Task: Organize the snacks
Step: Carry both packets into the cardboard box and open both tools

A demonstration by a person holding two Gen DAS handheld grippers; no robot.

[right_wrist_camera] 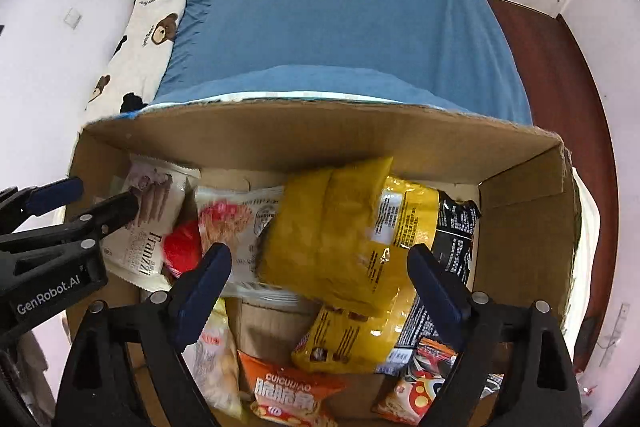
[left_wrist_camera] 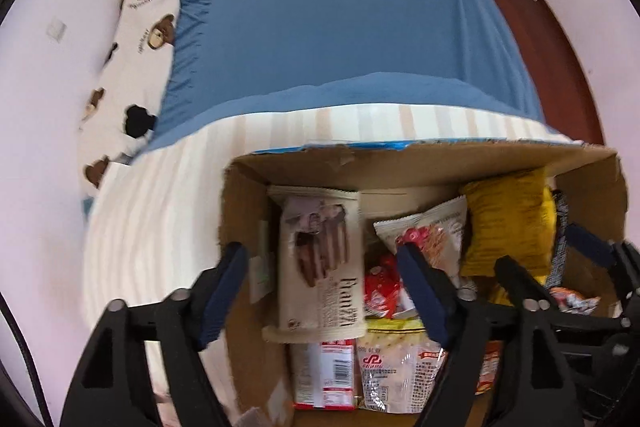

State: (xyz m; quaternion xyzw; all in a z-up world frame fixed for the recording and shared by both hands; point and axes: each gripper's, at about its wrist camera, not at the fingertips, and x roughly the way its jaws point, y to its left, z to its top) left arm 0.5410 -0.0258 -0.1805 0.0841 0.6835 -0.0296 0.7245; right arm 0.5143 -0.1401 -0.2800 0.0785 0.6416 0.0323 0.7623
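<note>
We are hovering both grippers over the open brown cardboard box [right_wrist_camera: 320, 135] on the blue-sheeted bed [left_wrist_camera: 340, 27]. Snacks are lying inside: the crinkled yellow foil bag [right_wrist_camera: 332, 227] by the far wall, the cream Franzzi wafer pack [left_wrist_camera: 320, 267] near the left wall. Left gripper [left_wrist_camera: 320, 291] and right gripper [right_wrist_camera: 320, 279] are gaping, holding nothing. Risk: crowded packs are overlapping, so closing jaws may be pinching two or crushing one.

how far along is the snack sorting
Done: many snack packets already lie in the cardboard box. In hand: nothing, the left gripper and right gripper are both open over the cream packet and yellow bag. Left: not visible.
</note>
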